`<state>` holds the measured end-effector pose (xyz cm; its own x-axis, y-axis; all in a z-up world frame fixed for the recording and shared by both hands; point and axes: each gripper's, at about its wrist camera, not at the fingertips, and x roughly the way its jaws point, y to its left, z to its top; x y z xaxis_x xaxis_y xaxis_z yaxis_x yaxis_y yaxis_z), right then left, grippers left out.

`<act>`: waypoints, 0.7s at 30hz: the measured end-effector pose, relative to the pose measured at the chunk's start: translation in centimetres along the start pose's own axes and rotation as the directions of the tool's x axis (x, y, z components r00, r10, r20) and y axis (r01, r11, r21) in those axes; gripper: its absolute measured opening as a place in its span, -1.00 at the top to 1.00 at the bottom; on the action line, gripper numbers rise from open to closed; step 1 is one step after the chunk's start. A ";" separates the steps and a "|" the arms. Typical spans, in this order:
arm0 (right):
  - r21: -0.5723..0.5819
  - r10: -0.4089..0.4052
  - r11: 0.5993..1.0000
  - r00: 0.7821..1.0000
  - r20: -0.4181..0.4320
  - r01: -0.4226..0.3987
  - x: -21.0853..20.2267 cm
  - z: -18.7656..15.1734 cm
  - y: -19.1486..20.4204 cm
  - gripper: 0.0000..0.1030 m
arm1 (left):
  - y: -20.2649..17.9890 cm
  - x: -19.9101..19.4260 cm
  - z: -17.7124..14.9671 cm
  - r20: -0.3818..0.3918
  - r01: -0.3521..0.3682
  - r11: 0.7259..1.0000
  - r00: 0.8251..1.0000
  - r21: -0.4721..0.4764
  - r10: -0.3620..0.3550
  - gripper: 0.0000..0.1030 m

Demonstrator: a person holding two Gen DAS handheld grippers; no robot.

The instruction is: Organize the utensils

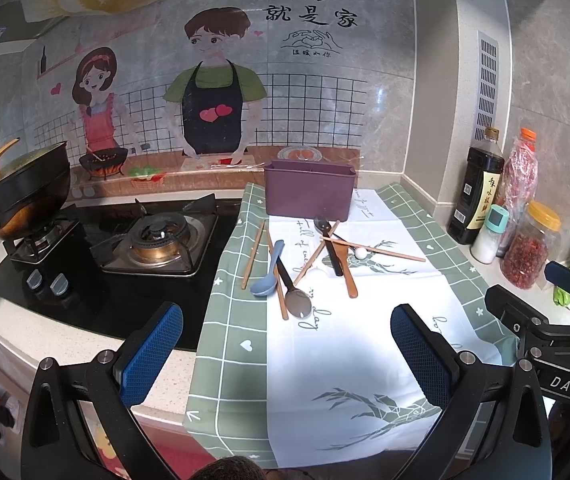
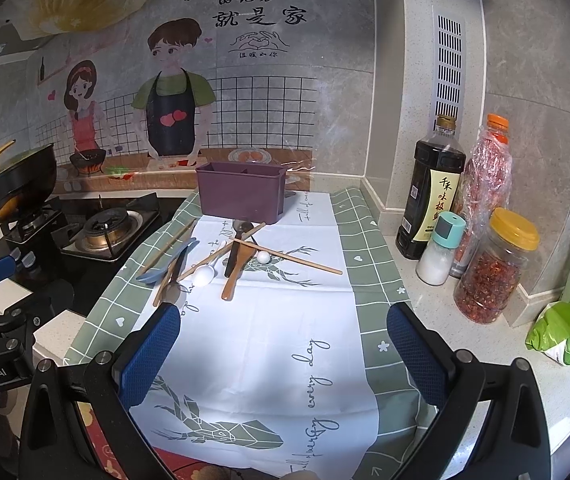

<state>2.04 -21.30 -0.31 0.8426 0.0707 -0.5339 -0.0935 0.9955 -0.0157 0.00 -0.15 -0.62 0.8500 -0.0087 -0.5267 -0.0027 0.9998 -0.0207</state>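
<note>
Utensils lay scattered on the white and green checked cloth (image 1: 241, 320), ahead of both grippers and clear of their fingertips: a pale blue plastic spoon (image 1: 267, 276) and a black-handled metal spoon (image 1: 293, 288) crossed each other ahead of the left gripper (image 1: 285, 354), with thin wooden chopsticks (image 1: 253, 254) lying beside and under them. Further ahead and slightly to the right, a brown wooden spoon (image 1: 348, 270), a white spoon (image 2: 205, 275) and more chopsticks formed a loose crossed pile. Beyond the pile, at the far end of the cloth against the wall, stood a purple rectangular plastic holder (image 1: 309, 192), upright and divided inside. The left gripper hovered above the near cloth with its blue-padded fingers spread wide, gripping nothing. The right gripper (image 2: 283, 350) hung likewise over the cloth, fingers apart and empty. Off to the right gripper's right stood a dark soy sauce bottle (image 2: 431, 208) and a yellow-lidded jar of chilli flakes (image 2: 493, 268).
</note>
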 end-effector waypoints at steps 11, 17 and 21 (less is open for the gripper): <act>0.001 0.001 1.000 1.000 0.001 -0.001 -0.3 0.4 0.1 -1.00 | -0.9 0.3 0.2 -0.008 0.008 1.000 1.000 -0.004 -0.009 -1.00; 0.002 0.002 1.000 1.000 0.002 -0.002 -0.1 0.4 -0.7 -1.00 | -0.8 0.3 0.3 -0.008 0.009 1.000 1.000 -0.004 -0.009 -1.00; 0.002 0.000 1.000 1.000 0.002 0.000 -0.2 0.4 -0.5 -1.00 | -0.8 0.3 0.2 -0.009 0.008 1.000 1.000 -0.005 -0.008 -1.00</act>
<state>2.14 -21.82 0.09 0.8437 0.0708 -0.5321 -0.0922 0.9957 -0.0137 0.37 -0.96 -0.55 0.8452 -0.0169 -0.5341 0.0013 0.9996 -0.0296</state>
